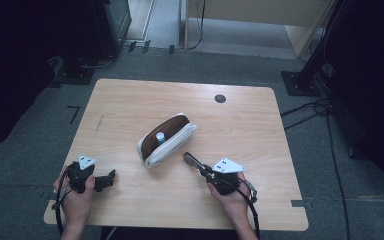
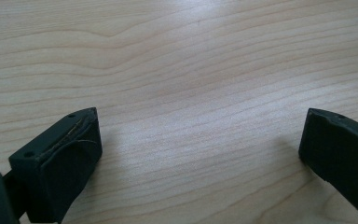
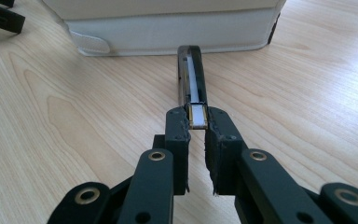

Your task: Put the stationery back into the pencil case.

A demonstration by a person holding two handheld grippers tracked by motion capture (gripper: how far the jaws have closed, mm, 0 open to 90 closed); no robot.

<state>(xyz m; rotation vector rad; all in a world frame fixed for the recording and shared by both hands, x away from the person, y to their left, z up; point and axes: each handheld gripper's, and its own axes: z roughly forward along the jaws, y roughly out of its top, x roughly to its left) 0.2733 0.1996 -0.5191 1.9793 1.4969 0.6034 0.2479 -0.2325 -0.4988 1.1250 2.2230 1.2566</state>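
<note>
Holding: right gripper (image 3: 198,122) has its fingers (image 3: 177,135) closed on the near end of a slim dark tool (image 3: 192,79) with a pale strip along its top; what kind of tool it is cannot be told.
Landmark: open white pouch (image 1: 166,140), brown-lined, lying at the middle of the desk (image 1: 130,100), a small blue-capped bottle (image 1: 160,136) inside it.
Tool position: just off the pouch's near side, tip toward its white wall, apparently short of touching.
Step judged: carrying the tool into the pouch.
Method advised: raise the tip clear of the rim, line the tool up with the pouch's long opening, avoid the bottle, release only once it lies inside.
Left gripper (image 1: 105,181): near-left of the pouch, well apart; fingers (image 2: 60,154) wide apart over bare wood, nothing between them.
Writing: none readable on pouch, bottle or tool.
</note>
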